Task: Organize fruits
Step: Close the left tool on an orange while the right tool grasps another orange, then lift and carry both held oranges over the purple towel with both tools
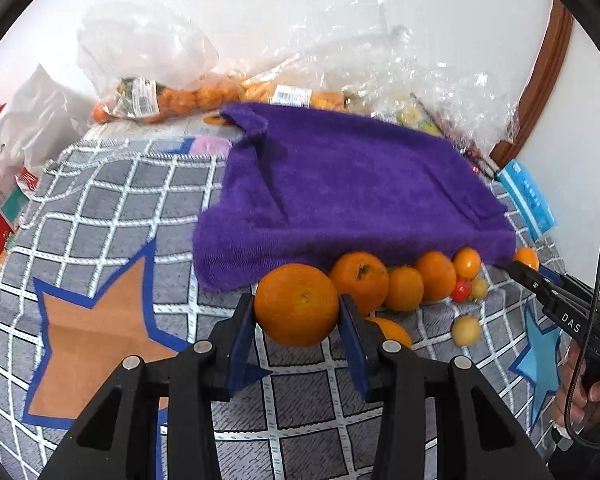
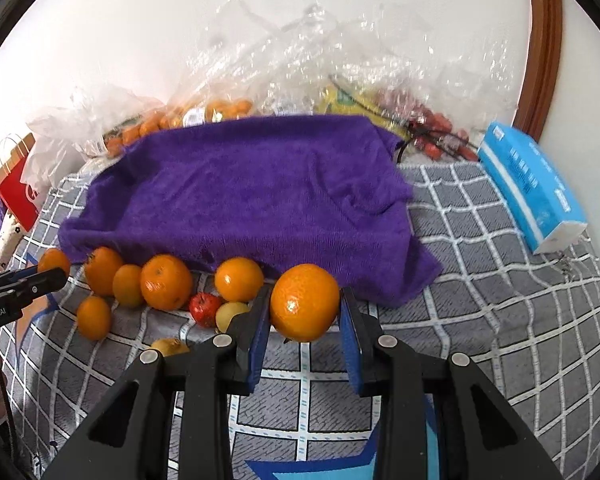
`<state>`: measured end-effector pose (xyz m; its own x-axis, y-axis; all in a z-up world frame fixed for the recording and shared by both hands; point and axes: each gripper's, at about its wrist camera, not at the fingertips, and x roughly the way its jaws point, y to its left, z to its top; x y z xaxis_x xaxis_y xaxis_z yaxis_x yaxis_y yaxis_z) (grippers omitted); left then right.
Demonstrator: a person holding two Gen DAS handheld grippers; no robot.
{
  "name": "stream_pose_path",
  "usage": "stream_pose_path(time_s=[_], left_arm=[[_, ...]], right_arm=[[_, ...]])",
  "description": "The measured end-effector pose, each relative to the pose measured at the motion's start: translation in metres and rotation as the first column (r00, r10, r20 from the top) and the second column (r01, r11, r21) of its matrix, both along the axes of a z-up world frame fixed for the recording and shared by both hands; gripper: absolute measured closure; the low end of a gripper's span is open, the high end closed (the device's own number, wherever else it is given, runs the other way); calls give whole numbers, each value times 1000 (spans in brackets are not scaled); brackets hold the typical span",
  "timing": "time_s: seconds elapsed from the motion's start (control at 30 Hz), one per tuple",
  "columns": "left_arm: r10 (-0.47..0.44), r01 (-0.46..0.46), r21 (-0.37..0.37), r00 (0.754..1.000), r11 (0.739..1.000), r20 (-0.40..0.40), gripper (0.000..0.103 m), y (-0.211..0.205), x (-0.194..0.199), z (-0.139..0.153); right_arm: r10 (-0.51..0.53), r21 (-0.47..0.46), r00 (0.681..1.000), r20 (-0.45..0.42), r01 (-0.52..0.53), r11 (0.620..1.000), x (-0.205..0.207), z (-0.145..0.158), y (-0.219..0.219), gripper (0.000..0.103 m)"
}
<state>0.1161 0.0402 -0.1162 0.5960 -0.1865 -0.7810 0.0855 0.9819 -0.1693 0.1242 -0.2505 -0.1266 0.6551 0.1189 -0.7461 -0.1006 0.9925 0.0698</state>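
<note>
The left gripper (image 1: 298, 312) has its blue-padded fingers (image 1: 242, 332) closed against both sides of a large round orange (image 1: 296, 304) with dimpled skin, held just above the checked cloth (image 1: 112, 208) that covers the table. The right gripper (image 2: 305, 312) likewise clamps a glossy orange (image 2: 305, 302) between its fingers (image 2: 354, 344); whether this fruit rests on the cloth or is lifted clear is hard to tell.

A fluffy purple towel (image 2: 252, 196) lies rumpled across the middle of the table, and a row of loose fruit sits along its near edge: several smooth tangerines (image 2: 166, 282), a small red fruit (image 2: 205, 309) and pale yellow ones (image 2: 230, 314) beside it. From the left wrist view the same cluster (image 1: 404, 286) lies just right of the held orange.

Behind the towel, crinkled clear plastic bags (image 1: 148, 92) hold more small oranges against the white wall. A blue tissue pack (image 2: 532, 184) lies tilted at the right, and a red paper bag (image 2: 18, 184) stands at the far left
</note>
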Motion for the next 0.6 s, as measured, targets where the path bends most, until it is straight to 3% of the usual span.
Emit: stream_pose_path(time_s=[0.33, 0.6], left_arm=[[31, -30, -6, 996, 1000, 89, 63, -7, 5, 43], [40, -39, -8, 993, 999, 115, 63, -17, 14, 48]], right_arm=[[-23, 3, 997, 80, 23, 1000, 0, 37, -4, 70], [-29, 14, 993, 111, 28, 1000, 9, 47, -4, 70]])
